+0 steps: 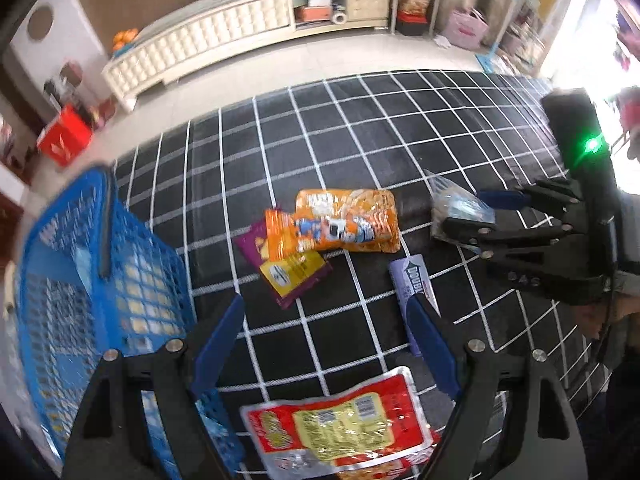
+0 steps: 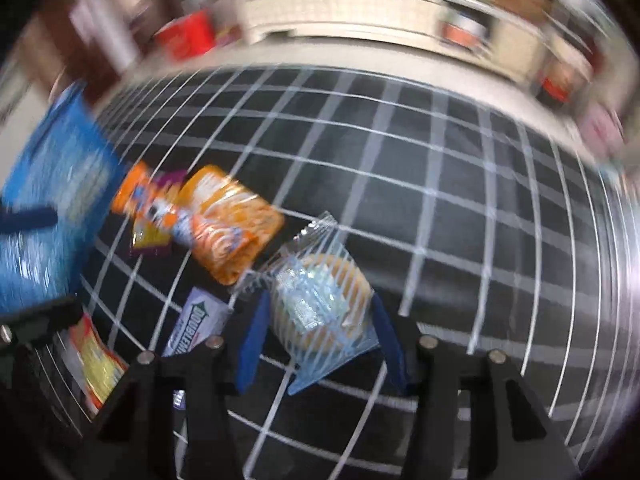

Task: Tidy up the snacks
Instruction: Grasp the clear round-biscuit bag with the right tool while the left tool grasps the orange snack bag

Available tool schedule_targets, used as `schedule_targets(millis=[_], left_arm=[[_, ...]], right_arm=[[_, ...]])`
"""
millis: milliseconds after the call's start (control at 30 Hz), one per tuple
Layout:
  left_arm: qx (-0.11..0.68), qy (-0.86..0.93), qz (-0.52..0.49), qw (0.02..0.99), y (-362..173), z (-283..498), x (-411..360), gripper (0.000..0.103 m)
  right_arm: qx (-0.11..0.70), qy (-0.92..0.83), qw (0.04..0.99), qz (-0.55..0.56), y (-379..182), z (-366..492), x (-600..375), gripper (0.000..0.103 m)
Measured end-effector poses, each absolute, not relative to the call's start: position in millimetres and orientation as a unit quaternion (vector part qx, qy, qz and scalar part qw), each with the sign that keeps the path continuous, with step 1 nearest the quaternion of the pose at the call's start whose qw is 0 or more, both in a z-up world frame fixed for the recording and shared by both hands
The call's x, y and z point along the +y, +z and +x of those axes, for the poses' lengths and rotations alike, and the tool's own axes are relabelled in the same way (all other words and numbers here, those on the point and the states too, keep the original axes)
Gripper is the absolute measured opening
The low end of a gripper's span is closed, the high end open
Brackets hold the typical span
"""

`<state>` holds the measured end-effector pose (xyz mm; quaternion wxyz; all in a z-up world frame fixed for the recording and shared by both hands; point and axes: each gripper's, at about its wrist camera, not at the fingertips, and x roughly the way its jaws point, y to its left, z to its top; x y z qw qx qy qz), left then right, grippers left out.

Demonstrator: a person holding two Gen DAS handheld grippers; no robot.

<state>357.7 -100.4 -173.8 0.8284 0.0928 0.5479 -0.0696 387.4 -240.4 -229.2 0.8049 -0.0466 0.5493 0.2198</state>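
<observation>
The right gripper [image 2: 318, 336] is clamped on the clear-wrapped biscuit pack [image 2: 320, 300], with the blue basket [image 1: 100, 280] lying well leftward at the mat's left edge, beside the spread, empty left gripper [image 1: 328, 344].

You're working on the floor of a home living room: a long cream tufted TV cabinet [image 1: 224, 36] lines the brown wall, pale floor tiles [image 1: 280, 68] meet a black grid-patterned rug [image 1: 360, 128], and boxes (one red [image 1: 66, 138]) clutter the corner.
</observation>
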Motion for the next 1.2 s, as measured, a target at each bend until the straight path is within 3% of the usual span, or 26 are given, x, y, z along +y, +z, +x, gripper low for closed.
schedule_targets(millis=[300, 533, 700, 867, 933, 1000, 1067, 1200], left_arm=[[0.531, -0.125, 0.264, 0.795, -162.4, 376.3, -132.1, 0.081], [0.543, -0.158, 0.316, 0.761, -187.2, 392.7, -144.5, 0.081], [0.559, -0.17, 0.332, 0.74, -204.9, 408.1, -151.9, 0.066], [0.579, -0.172, 0.348, 0.717, -225.3, 418.5, -152.5, 0.065], [0.586, -0.169, 0.345, 0.713, -230.6, 421.8, -151.5, 0.055], [0.601, -0.167, 0.332, 0.707, -235.9, 424.2, -149.5, 0.035], [0.607, -0.167, 0.335, 0.701, -241.1, 424.6, -148.3, 0.021], [0.609, -0.162, 0.341, 0.698, -246.2, 420.0, -149.7, 0.014]], right_arm=[[0.536, 0.197, 0.819, 0.047, -197.2, 372.2, -267.5, 0.056], [0.549, 0.208, 0.804, 0.098, -206.5, 372.3, -254.5, 0.056], [0.552, 0.204, 0.806, 0.066, -208.3, 371.7, -244.3, 0.056], [0.547, 0.212, 0.808, 0.056, -203.7, 368.7, -247.8, 0.056], [0.544, 0.211, 0.81, 0.049, -204.1, 368.8, -245.0, 0.056], [0.547, 0.212, 0.808, 0.051, -206.0, 369.6, -244.1, 0.056], [0.55, 0.21, 0.807, 0.049, -210.3, 370.1, -242.7, 0.056], [0.556, 0.202, 0.805, 0.04, -215.7, 369.6, -240.3, 0.057]])
